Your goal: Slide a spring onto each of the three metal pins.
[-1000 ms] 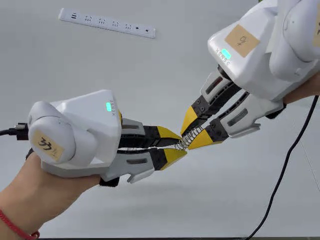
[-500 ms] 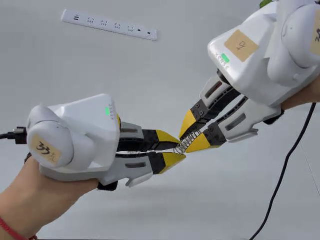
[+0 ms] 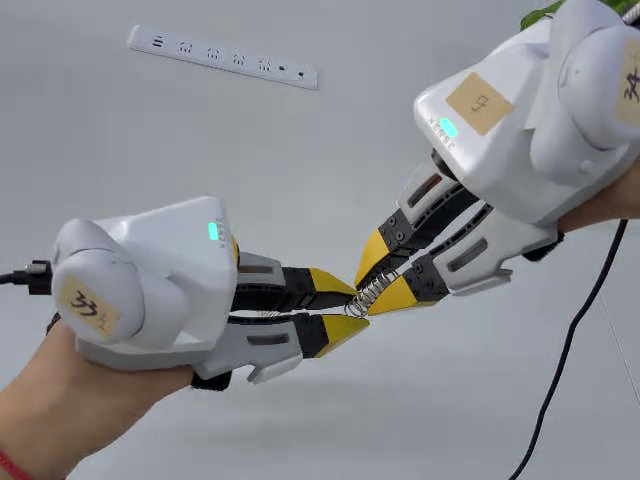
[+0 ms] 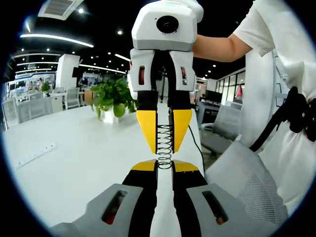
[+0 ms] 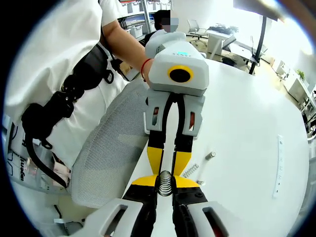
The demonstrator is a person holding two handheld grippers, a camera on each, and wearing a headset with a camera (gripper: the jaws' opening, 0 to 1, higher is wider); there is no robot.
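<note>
Both grippers meet tip to tip above the white table (image 3: 250, 180). My right gripper (image 3: 372, 292) comes down from the upper right, shut on a small steel spring (image 3: 368, 292). In the left gripper view the spring (image 4: 164, 140) stands upright between the right gripper's yellow fingers (image 4: 148, 129), with its lower end at my left gripper (image 4: 164, 165). My left gripper (image 3: 350, 308) is shut on a thin metal pin (image 5: 173, 148) that points into the spring's end. From the right gripper view the spring (image 5: 164, 185) shows end-on.
A loose spring (image 5: 190, 170) and a short loose pin (image 5: 211, 155) lie on the table beyond the grippers. A white power strip (image 3: 222, 56) lies at the far left. A black cable (image 3: 570, 350) hangs at the right. A mesh chair (image 5: 106, 148) stands by the table's edge.
The whole picture has shifted a little. Both grippers keep the same hold and stay tip to tip with the spring between them.
</note>
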